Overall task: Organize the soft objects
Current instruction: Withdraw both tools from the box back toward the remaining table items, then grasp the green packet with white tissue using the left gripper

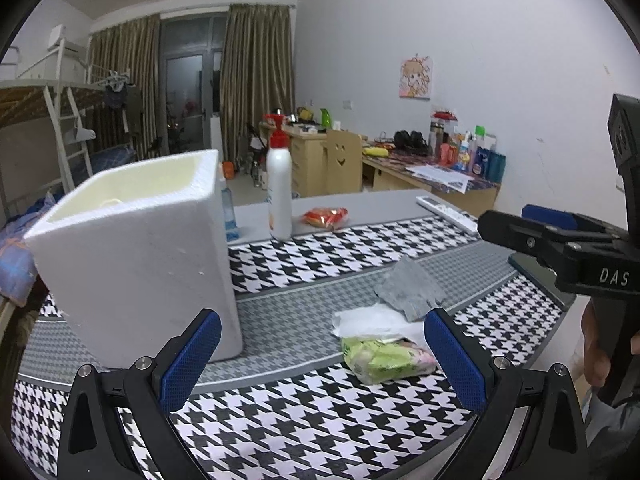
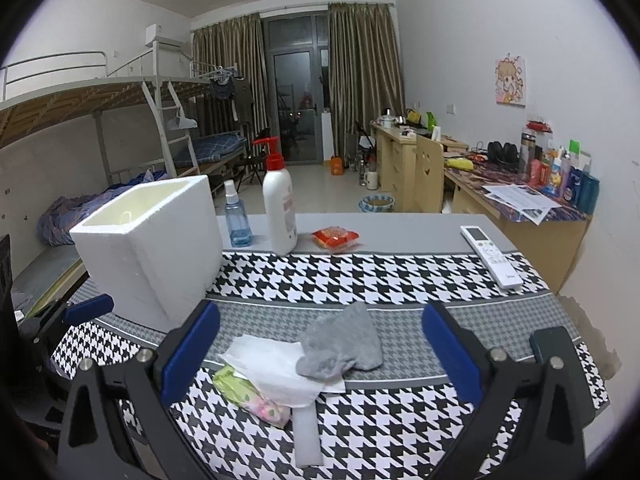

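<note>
From the left wrist, the left gripper (image 1: 322,360) hovers with fingers apart, empty, over the table's near edge; the foam box (image 1: 136,248) stands at the left edge, its contents mostly hidden. From the right wrist, the right gripper (image 2: 320,356) is likewise spread and empty above the grey sock (image 2: 344,344), tissue (image 2: 276,368) and green packet (image 2: 244,392), all still loose mid-table, so the sorting looks barely begun

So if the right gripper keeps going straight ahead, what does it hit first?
Probably the grey sock, lying on the white tissue between the open jaws of the right gripper; depth is unclear.
</note>
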`<act>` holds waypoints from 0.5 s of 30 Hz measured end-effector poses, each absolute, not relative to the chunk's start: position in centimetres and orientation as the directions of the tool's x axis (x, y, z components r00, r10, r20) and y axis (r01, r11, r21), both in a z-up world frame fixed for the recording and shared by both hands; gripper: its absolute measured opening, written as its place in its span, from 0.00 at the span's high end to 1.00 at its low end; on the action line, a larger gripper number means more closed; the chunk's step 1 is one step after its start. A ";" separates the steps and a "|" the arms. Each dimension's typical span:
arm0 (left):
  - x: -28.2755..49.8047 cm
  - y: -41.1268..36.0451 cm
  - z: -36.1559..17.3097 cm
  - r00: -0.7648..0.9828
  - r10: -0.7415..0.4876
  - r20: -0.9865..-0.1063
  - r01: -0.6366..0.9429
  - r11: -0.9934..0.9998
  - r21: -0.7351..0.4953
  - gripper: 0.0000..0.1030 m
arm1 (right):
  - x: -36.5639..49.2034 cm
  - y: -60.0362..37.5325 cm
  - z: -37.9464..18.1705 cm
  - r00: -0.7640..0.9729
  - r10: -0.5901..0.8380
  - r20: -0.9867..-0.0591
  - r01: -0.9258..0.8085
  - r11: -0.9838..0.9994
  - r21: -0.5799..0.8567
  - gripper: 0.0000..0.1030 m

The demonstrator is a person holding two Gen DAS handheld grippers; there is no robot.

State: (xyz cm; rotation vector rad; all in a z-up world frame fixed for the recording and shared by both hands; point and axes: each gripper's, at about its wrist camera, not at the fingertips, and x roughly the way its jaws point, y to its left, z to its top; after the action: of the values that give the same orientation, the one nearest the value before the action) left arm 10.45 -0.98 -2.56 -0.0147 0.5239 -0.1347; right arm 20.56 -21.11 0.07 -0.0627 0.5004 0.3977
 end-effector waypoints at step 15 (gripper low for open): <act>12.2 -2.2 -5.4 0.791 -0.181 -0.585 0.168 0.983 -0.077 0.01 | 22.5 -22.0 -2.2 0.775 0.321 -0.544 -0.348 0.936 0.057 0.01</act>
State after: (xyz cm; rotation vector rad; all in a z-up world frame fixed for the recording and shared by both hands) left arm 12.22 -2.25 -5.40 -0.0215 0.6313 -0.1875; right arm 22.54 -21.98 -2.20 -0.0478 0.5801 0.3624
